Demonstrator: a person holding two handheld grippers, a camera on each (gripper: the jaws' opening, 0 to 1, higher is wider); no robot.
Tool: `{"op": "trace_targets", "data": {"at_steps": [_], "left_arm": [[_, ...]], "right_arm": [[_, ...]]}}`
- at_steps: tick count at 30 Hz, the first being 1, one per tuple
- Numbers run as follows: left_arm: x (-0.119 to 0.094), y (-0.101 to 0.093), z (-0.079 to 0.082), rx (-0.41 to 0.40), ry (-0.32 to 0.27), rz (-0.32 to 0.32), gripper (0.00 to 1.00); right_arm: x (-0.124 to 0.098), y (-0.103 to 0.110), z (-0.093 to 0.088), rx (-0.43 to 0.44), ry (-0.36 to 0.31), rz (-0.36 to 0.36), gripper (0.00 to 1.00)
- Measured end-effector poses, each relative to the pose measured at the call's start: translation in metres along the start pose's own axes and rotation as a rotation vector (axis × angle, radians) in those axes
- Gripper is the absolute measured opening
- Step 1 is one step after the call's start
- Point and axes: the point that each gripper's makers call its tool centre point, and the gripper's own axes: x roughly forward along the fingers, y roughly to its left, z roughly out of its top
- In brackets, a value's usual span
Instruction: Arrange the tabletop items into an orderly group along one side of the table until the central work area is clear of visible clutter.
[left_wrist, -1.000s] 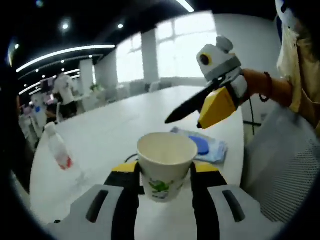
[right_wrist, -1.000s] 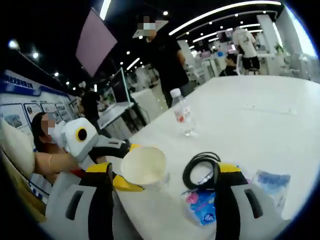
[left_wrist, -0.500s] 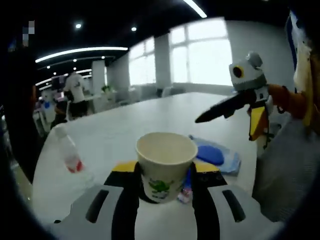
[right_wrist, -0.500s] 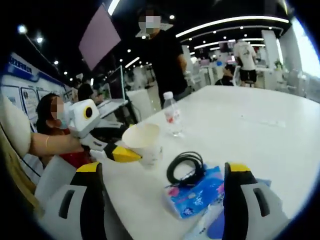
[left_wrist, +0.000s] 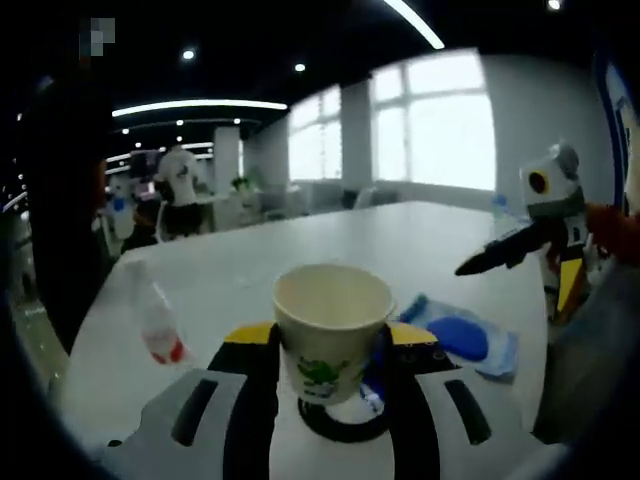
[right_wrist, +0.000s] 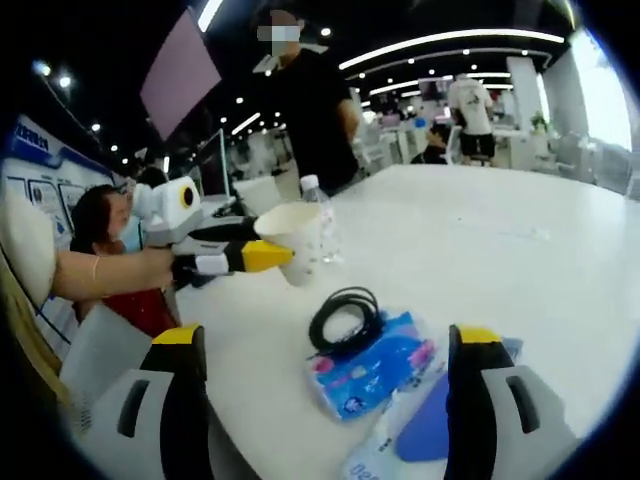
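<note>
Left tongs (left_wrist: 330, 375) clamp a paper cup (left_wrist: 333, 325), held clear above the white tabletop (left_wrist: 300, 240); judged best carried level to the chosen side and set upright just beside the other items, not onto the black cable coil (right_wrist: 345, 320) beneath it. Right tongs (right_wrist: 325, 400) stand wide apart, gripping nothing, over the blue packets (right_wrist: 375, 370) at the near right. Far left lies a clear water bottle (left_wrist: 158, 325), which, with the coil and packets, could crowd the set-down spot; a standing person (right_wrist: 305, 110) waits at the far edge.
</note>
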Motion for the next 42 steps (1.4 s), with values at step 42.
{"op": "trace_targets", "data": {"at_steps": [42], "left_arm": [[0.089,0.109,-0.074,-0.166,0.010,0.322,0.38]], "right_arm": [[0.005,-0.040,-0.042,0.017,0.152,-0.135,0.99]]}}
